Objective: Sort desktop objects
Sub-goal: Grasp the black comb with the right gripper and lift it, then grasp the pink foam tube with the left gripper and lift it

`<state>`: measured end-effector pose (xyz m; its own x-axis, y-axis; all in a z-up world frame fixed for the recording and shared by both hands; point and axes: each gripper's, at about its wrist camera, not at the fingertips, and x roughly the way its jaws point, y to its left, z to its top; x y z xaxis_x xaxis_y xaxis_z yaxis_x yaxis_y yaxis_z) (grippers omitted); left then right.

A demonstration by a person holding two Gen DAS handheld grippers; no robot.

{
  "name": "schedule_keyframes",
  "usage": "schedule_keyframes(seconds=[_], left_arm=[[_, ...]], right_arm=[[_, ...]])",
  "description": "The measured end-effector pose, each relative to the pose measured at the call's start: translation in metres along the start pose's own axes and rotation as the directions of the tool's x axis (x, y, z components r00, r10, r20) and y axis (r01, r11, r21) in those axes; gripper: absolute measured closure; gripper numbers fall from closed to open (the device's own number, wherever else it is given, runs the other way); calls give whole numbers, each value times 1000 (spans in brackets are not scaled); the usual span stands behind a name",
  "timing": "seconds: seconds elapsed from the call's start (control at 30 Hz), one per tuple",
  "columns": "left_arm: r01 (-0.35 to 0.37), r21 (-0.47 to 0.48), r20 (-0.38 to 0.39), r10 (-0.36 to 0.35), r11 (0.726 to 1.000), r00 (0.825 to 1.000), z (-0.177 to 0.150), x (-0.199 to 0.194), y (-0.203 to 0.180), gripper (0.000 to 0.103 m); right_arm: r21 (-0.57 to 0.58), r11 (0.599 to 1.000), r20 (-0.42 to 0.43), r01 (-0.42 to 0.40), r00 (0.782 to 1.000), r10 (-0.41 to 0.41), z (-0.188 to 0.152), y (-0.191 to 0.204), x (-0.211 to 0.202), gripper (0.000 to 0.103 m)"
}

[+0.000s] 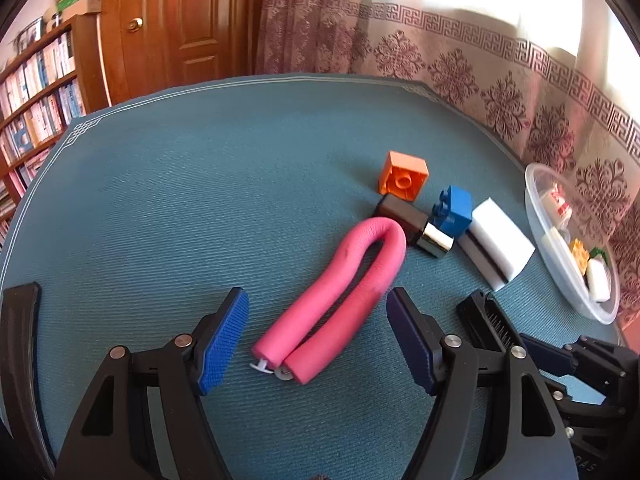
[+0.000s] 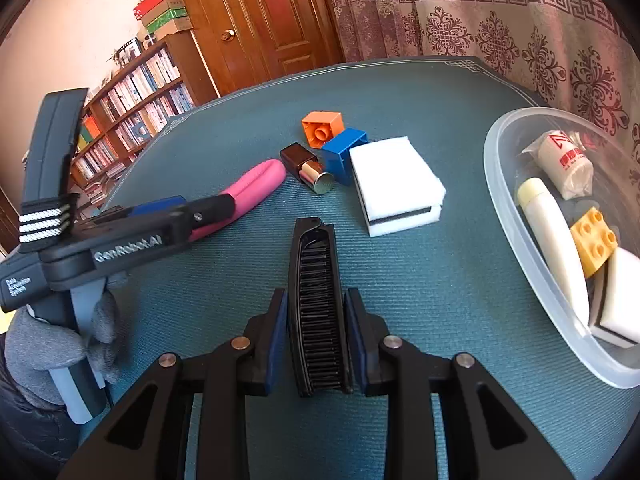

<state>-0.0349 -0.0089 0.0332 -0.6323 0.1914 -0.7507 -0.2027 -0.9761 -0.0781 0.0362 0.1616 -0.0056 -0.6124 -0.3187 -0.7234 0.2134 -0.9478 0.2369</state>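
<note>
Left wrist view: left claw (image 1: pixel 318 334) is held open; the pink foam tube (image 1: pixel 340 300) is seen between its fingers, untouched, on the mat (image 1: pixel 180 200).

Right wrist view: right claw (image 2: pixel 316 340) is closed on the black comb (image 2: pixel 317 300); bowl (image 2: pixel 504 200) lies right, sponge (image 2: pixel 394 184) ahead.

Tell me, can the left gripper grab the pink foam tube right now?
Probably yes. The left gripper is open, with the pink foam tube lying on the mat between its fingers and nothing covering it.
</note>
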Motion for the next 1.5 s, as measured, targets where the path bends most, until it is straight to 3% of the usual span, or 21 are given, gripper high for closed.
schedule_keyframes(seconds=[1.03,1.13,1.27,1.5], left_arm=[[-86,71,0,86,994,996,-3,14,-10,28],[-71,77,8,71,995,997,-5,13,-11,36],[-60,85,23,59,995,998,-7,10,-15,66],[-53,50,37,51,997,998,-14,2,-13,67]], right_arm=[[0,1000,7,3,1000,-3,-2,-4,-4,71],[1,1000,7,2,1000,-2,-2,-4,-4,70],[-2,1000,7,-3,1000,3,-1,-3,-4,68],[-9,1000,8,-4,1000,4,-4,0,-6,64]])
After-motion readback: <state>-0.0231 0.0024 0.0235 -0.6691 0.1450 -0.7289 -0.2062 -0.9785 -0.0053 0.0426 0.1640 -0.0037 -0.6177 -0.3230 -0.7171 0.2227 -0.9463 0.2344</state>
